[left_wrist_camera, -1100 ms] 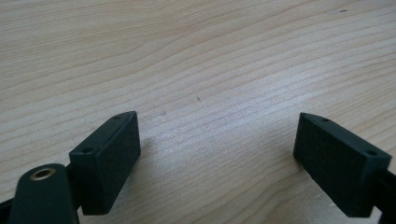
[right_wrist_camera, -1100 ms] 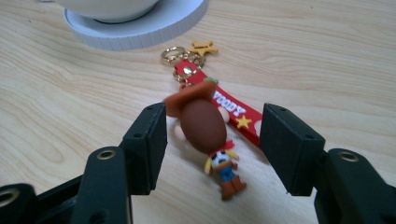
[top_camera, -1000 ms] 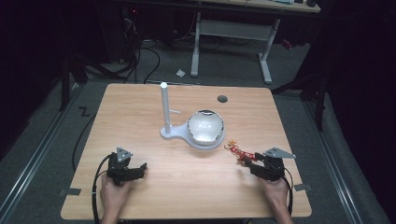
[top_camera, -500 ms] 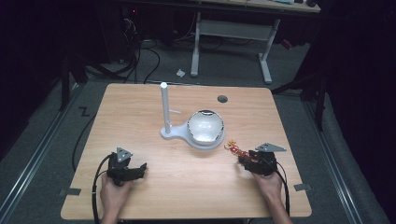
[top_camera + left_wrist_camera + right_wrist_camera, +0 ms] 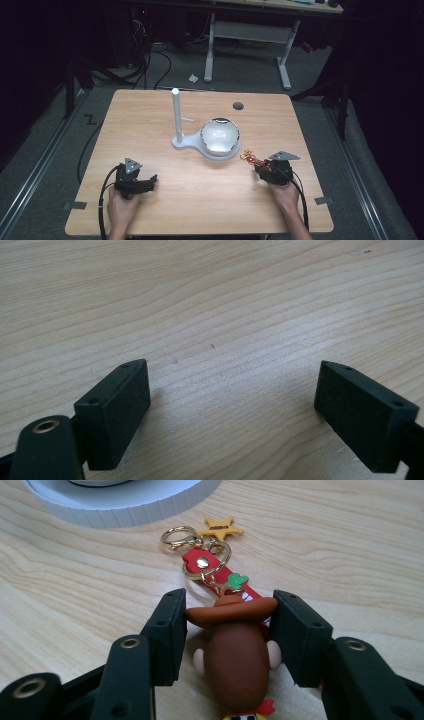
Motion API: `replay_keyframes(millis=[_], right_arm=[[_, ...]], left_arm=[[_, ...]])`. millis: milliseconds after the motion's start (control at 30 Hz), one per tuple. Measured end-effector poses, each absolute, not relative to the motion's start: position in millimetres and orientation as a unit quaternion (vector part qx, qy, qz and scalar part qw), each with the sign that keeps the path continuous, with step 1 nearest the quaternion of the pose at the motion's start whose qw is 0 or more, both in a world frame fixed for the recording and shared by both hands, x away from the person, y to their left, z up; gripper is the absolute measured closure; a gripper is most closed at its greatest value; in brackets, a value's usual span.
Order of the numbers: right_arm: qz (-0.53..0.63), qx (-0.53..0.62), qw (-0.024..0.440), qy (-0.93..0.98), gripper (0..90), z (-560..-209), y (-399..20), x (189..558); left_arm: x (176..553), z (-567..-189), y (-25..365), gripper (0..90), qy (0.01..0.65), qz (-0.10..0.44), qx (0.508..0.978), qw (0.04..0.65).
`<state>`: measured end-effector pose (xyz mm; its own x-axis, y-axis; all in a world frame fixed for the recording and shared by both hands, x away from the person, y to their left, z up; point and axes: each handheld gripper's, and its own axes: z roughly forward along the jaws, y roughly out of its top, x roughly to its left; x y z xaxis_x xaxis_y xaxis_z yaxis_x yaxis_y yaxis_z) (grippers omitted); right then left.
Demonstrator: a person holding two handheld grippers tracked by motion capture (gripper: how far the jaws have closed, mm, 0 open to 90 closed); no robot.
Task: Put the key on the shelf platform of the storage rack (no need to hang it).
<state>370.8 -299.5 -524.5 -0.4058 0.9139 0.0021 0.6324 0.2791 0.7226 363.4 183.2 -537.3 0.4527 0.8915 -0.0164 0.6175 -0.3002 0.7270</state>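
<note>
A cowboy-figure keychain [image 5: 235, 655] lies on the wooden table [image 5: 200, 200], with a brown hat, a red strap, gold rings and a yellow star charm [image 5: 220, 529]. My right gripper [image 5: 230, 630] has its jaws pressed against both sides of the hat brim. From above, the keychain [image 5: 248, 158] lies just right of the white stand, with the right gripper [image 5: 260, 169] behind it. My left gripper [image 5: 149, 181] sits at the front left, open over bare wood [image 5: 232, 400].
A white stand [image 5: 185, 144] with an upright post [image 5: 175, 112] and a shiny round bowl [image 5: 220, 136] occupies the table's middle; its ribbed base [image 5: 125, 505] is just beyond the keychain. A dark hole [image 5: 238, 106] marks the far side. Desk legs and cables lie behind the table.
My right gripper has moved forward and left onto the keychain, and its jaws now hold the figure's hat. The left gripper has stayed in place.
</note>
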Motion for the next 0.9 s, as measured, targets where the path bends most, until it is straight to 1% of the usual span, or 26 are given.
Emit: replay_keyframes(millis=[367,833,900], right_arm=[[0.351,0.506,0.206,0.760,51.1,-518.9,-304.4,370.8],[0.385,0.497,0.217,0.747,51.4,-489.9,-319.0,359.2],[0.396,0.495,0.219,0.741,51.4,-481.3,-321.6,357.9]], left_arm=[[363.4,-537.3,183.2,15.1,0.483,0.201,0.781,0.341],[363.4,-537.3,183.2,15.1,0.483,0.201,0.781,0.341],[363.4,-537.3,183.2,15.1,0.483,0.201,0.781,0.341]])
